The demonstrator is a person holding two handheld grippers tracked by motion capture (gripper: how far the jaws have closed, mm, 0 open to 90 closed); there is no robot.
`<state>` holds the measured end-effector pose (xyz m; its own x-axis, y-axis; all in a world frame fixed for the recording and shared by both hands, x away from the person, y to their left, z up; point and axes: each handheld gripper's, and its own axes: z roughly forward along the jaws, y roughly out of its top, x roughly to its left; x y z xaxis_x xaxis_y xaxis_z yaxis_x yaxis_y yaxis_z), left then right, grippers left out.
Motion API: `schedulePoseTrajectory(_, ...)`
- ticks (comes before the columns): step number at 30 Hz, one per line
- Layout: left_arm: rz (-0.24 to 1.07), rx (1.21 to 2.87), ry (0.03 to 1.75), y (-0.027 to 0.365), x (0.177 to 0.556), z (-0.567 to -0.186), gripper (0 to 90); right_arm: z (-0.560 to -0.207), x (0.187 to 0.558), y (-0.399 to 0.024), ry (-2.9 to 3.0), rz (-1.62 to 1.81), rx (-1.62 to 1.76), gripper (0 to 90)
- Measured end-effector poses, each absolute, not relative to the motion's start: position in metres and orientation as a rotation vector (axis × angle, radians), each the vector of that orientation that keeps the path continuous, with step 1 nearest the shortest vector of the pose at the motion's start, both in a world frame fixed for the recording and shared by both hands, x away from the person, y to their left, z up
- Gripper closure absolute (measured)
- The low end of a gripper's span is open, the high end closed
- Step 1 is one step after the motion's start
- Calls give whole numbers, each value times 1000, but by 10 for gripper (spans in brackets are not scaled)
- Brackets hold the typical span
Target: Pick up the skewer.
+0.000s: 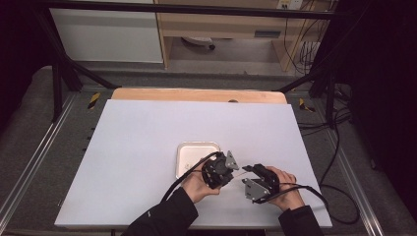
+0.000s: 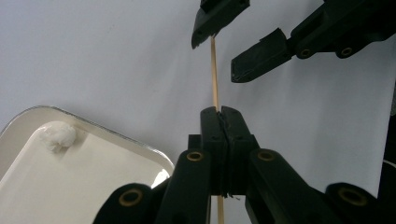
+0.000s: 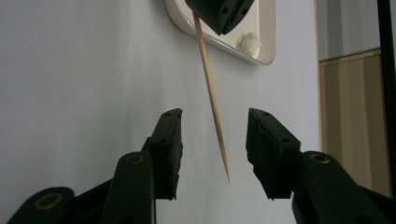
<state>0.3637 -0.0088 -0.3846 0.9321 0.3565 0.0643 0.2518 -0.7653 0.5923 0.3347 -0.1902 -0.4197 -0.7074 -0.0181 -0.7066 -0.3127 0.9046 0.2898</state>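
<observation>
Black jaws of the left gripper (image 2: 222,122) are clamped tight on a thin wooden skewer (image 2: 214,70), which sticks out past them and ends in a sharp point. The skewer is held in the air just off the near right corner of a small tray (image 1: 183,148); that tray is the landmark for everything that follows.

The right gripper (image 3: 214,140), further right of the tray, faces the left one. Its jaws stand partly apart with the pointed end of the skewer between them, and neither pad touches the wood.

To do this handover well, the right jaws should probably close squarely across the shaft, a little back from the tip, so the point does not slip between the pads. The left grip should hold firm until the right one has clearly taken hold. A stick this slender looks likely to bend or snap if either hand twists.

The skewer is pale, smooth, straight and tapered. The tray is shallow and rectangular with rounded corners and a shiny metal rim. Inside it, near one corner, sits a small fluffy white ball (image 2: 58,136) that looks like cotton. Under the tray lies a flat, matte white tabletop (image 1: 137,128).
</observation>
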Motion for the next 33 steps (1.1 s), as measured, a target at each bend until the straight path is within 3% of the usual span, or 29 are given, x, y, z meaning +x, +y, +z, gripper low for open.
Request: schedulePoseTrajectory(33, 191, 2510, 384, -19, 360, -387, 888, -428, 332, -185, 2301, 397, -444, 865)
